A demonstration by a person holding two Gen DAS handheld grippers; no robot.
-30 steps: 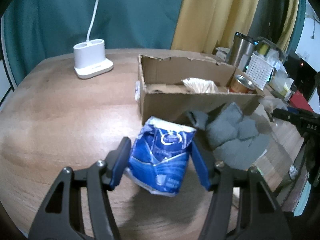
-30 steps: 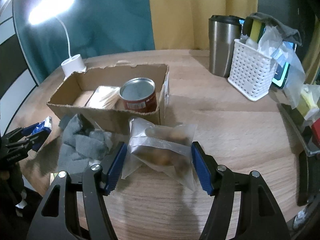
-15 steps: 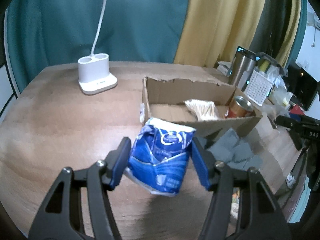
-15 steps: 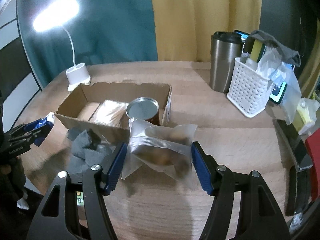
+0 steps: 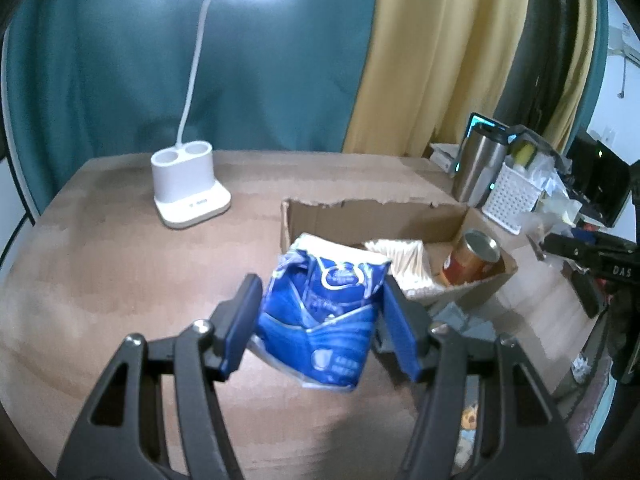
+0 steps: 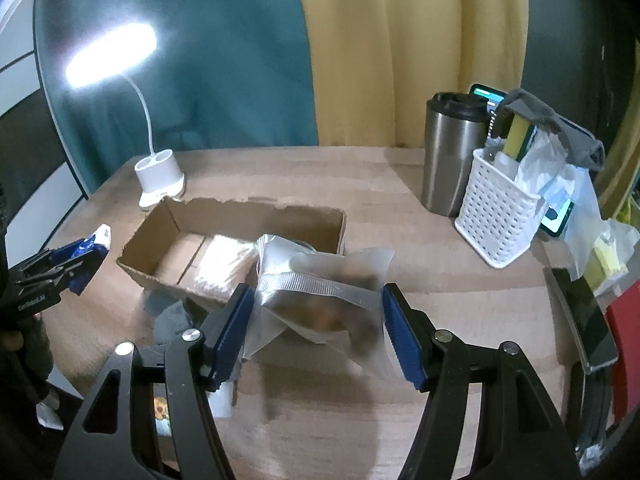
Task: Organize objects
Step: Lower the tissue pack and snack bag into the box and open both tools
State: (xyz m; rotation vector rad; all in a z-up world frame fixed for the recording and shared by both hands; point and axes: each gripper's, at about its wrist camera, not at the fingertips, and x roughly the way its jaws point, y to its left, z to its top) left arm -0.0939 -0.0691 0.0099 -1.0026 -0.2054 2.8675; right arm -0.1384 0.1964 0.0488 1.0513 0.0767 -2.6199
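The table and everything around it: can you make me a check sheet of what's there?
Surface: wooden table, bare at the left.
Job's things: open cardboard box holding a can and a pale packet; blue pouch; clear bag; grey cloth in front of the box.
Clutter: steel mug, white basket, phone.
Grippers: left gripper holds the pouch, right gripper holds the bag, both off the table.
Cables: nothing seen.
Surroundings: lit lamp, teal and yellow curtains.
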